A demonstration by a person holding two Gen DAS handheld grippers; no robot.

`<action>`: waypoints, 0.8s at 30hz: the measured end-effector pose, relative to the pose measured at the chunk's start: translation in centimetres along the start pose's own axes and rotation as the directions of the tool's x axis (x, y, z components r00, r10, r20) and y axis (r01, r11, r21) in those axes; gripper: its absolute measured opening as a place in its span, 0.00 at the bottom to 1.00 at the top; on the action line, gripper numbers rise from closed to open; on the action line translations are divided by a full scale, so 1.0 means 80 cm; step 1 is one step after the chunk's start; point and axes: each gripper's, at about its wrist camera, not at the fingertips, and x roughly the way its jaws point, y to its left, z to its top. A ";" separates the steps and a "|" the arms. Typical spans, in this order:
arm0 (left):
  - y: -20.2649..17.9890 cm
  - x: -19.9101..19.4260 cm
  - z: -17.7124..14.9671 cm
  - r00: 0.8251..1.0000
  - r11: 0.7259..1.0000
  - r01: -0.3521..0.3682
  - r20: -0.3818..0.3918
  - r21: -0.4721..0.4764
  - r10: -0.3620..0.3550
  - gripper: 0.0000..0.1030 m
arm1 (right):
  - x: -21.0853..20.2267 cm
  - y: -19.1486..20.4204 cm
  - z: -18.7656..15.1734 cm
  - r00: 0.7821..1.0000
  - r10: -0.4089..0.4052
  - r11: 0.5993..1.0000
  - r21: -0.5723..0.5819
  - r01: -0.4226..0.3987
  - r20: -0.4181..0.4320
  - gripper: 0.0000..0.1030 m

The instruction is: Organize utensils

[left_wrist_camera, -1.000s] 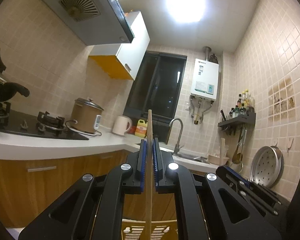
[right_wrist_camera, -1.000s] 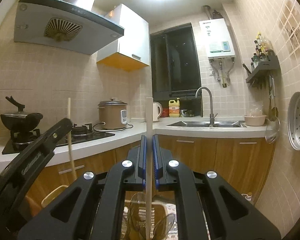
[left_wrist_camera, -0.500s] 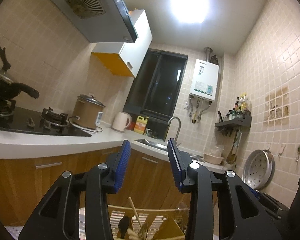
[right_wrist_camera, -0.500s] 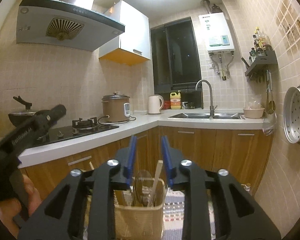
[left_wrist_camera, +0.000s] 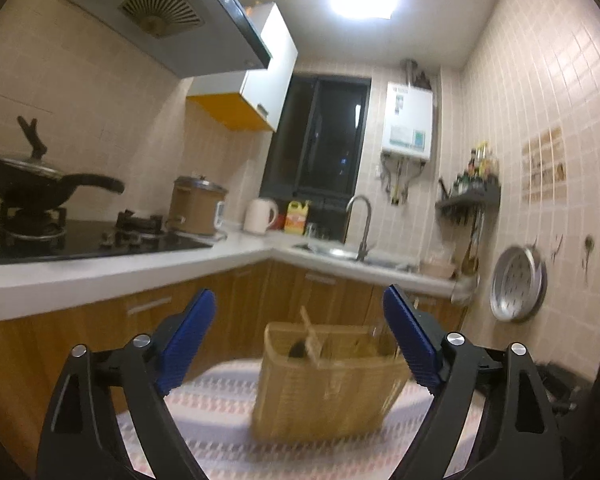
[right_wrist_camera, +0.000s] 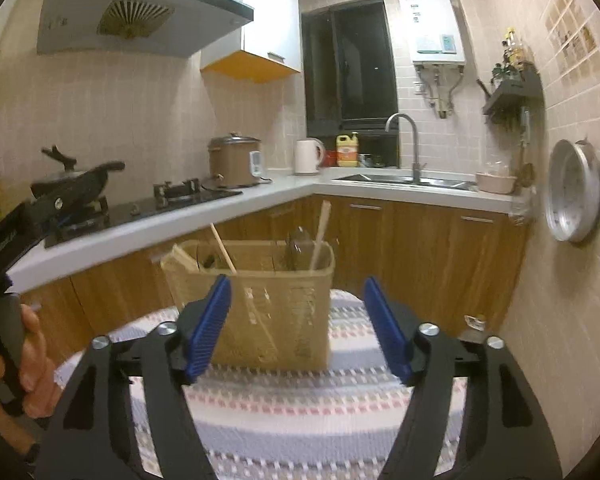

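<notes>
You are holding both tongs released, with nothing between the blue pads. The left tongs (left_wrist_camera: 299,330) are spreading wide, and through their gap the woven basket (left_wrist_camera: 324,392) is showing, blurred, standing on the striped cloth (left_wrist_camera: 220,412). A wooden utensil (left_wrist_camera: 310,334) is leaning out of the basket's left part; the rest of its contents are too blurred to name from this side.

The right tongs (right_wrist_camera: 298,320) are gaping as well, hovering just in front of the same basket (right_wrist_camera: 268,312), apart from it. From this view the basket is sitting upright on the striped cloth (right_wrist_camera: 300,408), and two wooden sticks are standing in it: one wooden stick (right_wrist_camera: 223,249) tilting in the left half, another wooden stick (right_wrist_camera: 321,233) rising near the right end beside a dark, rounded utensil (right_wrist_camera: 298,248). At the left edge your left hand (right_wrist_camera: 32,360) is gripping the other tool's handle.

Farther out, the kitchen worktop (right_wrist_camera: 148,232) is carrying a gas hob with a black wok (left_wrist_camera: 36,184), a rice cooker (right_wrist_camera: 236,160), a white kettle (right_wrist_camera: 309,156) and a yellow bottle (right_wrist_camera: 347,151). The sink with its tap (right_wrist_camera: 410,144) is lying beyond the corner, and a round metal tray (right_wrist_camera: 574,192) is hanging on the tiled wall to the right.
</notes>
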 end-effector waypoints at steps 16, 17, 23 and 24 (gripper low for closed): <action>0.009 -0.008 -0.074 0.978 0.977 -0.203 -0.039 0.071 0.206 0.92 | -0.024 0.024 -0.055 0.979 -0.178 0.982 -0.047 0.184 0.096 0.85; 0.011 -0.007 -0.075 0.977 0.976 -0.205 -0.045 0.074 0.208 0.92 | -0.023 0.024 -0.054 0.978 -0.183 0.981 -0.047 0.188 0.098 0.85; 0.007 -0.005 -0.080 0.971 0.967 -0.231 -0.043 0.110 0.237 0.92 | -0.028 0.017 -0.055 0.971 -0.209 0.977 -0.029 0.213 0.114 0.89; 0.005 -0.006 -0.081 0.970 0.965 -0.235 -0.041 0.120 0.241 0.92 | -0.029 0.017 -0.056 0.972 -0.208 0.977 -0.027 0.212 0.113 0.89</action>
